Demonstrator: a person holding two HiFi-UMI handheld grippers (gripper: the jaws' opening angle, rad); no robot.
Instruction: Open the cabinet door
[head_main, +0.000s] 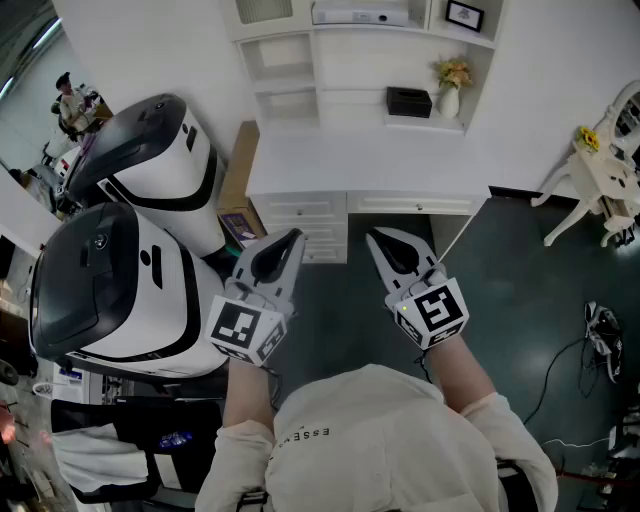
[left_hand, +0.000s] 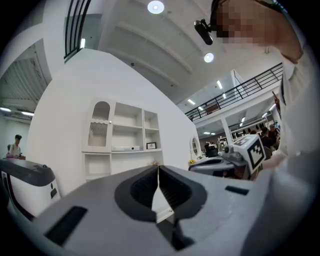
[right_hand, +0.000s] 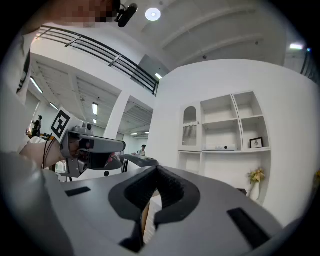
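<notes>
Holding both grippers level, we face a white shelf unit. The left gripper has its fingers pressed together at the tips, with nothing between them. The right gripper is the same: its fingers meet at the tips and grip nothing.

The door is in the top left corner of the unit, well ahead of both pairs of fingertips and above them. From the left gripper it lies up and to the left of the tips. From the right gripper the door lies up and to the right. It is a tall panel with an arched top and a slatted face. Its long axis is upright and its face is turned toward us. It lies flush with the frame, shut. A small knob sits at its right edge, high up.

Beyond the fingertips and below the door, a desk juts out with drawers under it. On the desk, ahead of the right fingers and off to their right, are a black box and a vase of flowers. Two white machines stand just left of the left fingers.
</notes>
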